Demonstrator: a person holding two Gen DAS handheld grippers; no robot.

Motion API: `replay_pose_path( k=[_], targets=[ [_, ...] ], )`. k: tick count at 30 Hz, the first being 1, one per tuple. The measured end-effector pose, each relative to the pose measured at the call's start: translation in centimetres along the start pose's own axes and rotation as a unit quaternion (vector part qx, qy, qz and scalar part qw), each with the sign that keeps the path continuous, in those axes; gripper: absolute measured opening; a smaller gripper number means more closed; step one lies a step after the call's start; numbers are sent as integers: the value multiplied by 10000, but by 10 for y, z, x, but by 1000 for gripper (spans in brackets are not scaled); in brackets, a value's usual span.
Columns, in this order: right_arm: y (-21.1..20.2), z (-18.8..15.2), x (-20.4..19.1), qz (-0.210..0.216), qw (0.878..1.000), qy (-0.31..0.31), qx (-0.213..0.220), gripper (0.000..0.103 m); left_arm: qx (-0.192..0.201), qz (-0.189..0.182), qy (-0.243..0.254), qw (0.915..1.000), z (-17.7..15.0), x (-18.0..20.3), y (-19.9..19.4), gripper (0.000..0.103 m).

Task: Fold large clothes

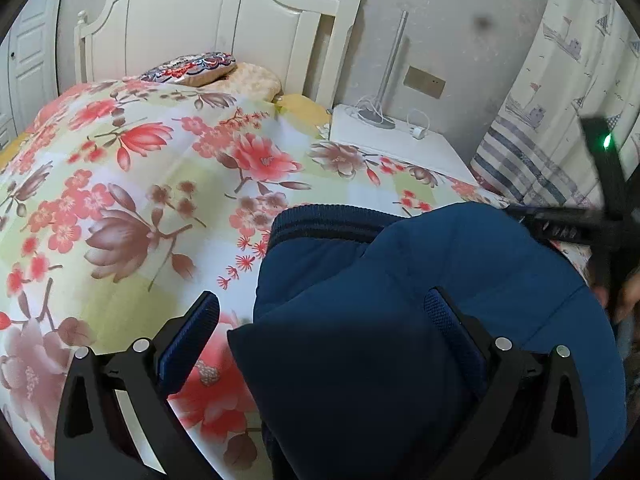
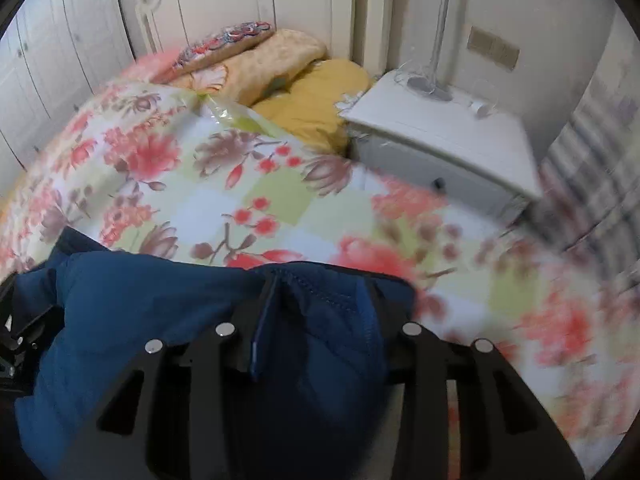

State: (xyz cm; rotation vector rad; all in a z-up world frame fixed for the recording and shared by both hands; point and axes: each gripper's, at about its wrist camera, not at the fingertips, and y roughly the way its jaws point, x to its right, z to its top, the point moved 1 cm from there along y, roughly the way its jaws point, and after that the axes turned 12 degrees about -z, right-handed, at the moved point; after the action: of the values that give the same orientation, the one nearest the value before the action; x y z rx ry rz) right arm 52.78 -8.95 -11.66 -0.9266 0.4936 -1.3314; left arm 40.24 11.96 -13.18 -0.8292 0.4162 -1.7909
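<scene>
A dark blue padded garment [image 1: 420,300] lies bunched on the floral bedspread [image 1: 140,184]. My left gripper [image 1: 320,312] is open above its left part, one finger [image 1: 192,332] over the bedspread and the other finger [image 1: 452,328] over the fabric. In the right wrist view the garment [image 2: 160,312] fills the lower left. My right gripper [image 2: 324,292] has its jaws wide apart around a fold of the garment, with blue cloth bulging between the fingers. The right gripper also shows in the left wrist view [image 1: 560,224] at the garment's far right edge.
A white headboard [image 1: 224,28] stands at the back with a patterned cushion [image 1: 192,66] and a yellow pillow [image 2: 316,96]. A white nightstand [image 2: 444,136] with a lamp base [image 2: 430,88] and cables stands to the right of the bed. A striped curtain [image 1: 552,120] hangs at the far right.
</scene>
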Motion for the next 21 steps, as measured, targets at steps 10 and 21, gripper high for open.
replay_pose_path(
  k=[10, 21],
  targets=[
    [-14, -11, -89, -216, 9899, -1395, 111, 65, 24, 74, 70, 9999, 1, -2, -10, 99],
    [-87, -1, -162, 350, 9739, -2070, 867, 52, 1148, -218, 851, 9895, -65, 40, -178, 98]
  ],
)
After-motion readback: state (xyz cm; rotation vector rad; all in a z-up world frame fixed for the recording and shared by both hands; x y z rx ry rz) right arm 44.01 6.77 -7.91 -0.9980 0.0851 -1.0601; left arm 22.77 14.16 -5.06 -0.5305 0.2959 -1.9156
